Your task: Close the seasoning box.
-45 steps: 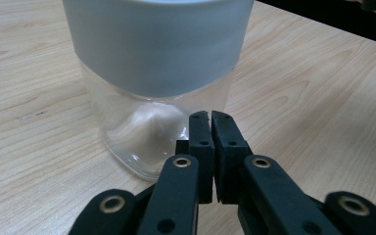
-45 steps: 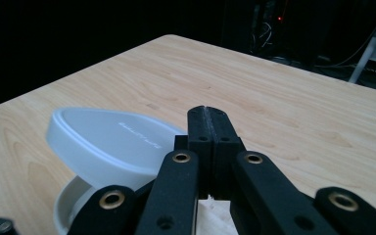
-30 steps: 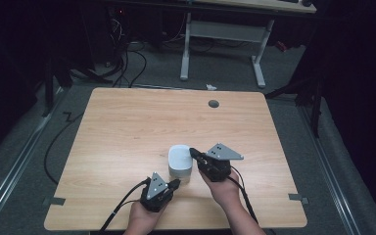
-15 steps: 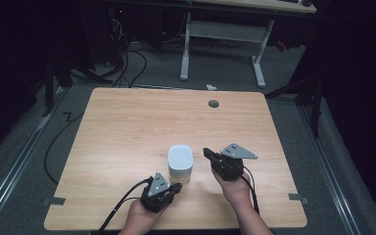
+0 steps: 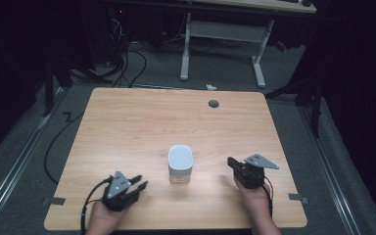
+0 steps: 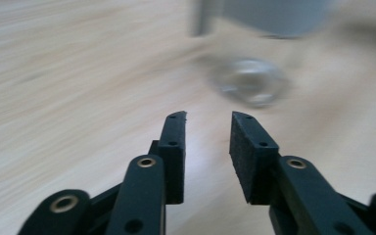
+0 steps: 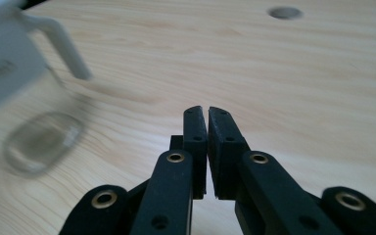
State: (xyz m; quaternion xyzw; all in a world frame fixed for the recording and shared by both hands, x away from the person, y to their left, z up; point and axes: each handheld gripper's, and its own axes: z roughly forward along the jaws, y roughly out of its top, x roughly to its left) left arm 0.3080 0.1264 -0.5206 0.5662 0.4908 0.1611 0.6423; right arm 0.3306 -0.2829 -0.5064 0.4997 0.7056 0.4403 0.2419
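A clear jug with a white lid (image 5: 180, 164) stands upright on the wooden table (image 5: 142, 122), near the front middle. My left gripper (image 5: 139, 184) rests by the front edge, left of the jug and apart from it, open with nothing between its fingers. In the left gripper view (image 6: 208, 117) the jug's clear base (image 6: 249, 81) is blurred ahead. My right gripper (image 5: 231, 162) sits to the right of the jug, apart from it and shut on nothing. The right gripper view (image 7: 207, 110) shows the jug's white handle (image 7: 61, 46) and clear base (image 7: 41, 142) at the left.
A round cable hole (image 5: 213, 104) lies near the table's far edge. Tape marks (image 5: 295, 197) sit at the front corners. Beyond the table stand white desk legs (image 5: 259, 63), with cables on the floor (image 5: 127, 58).
My right gripper has drawn away to the right from the jug, where it stood a second ago. My left gripper has slid left along the front edge. The jug stays put.
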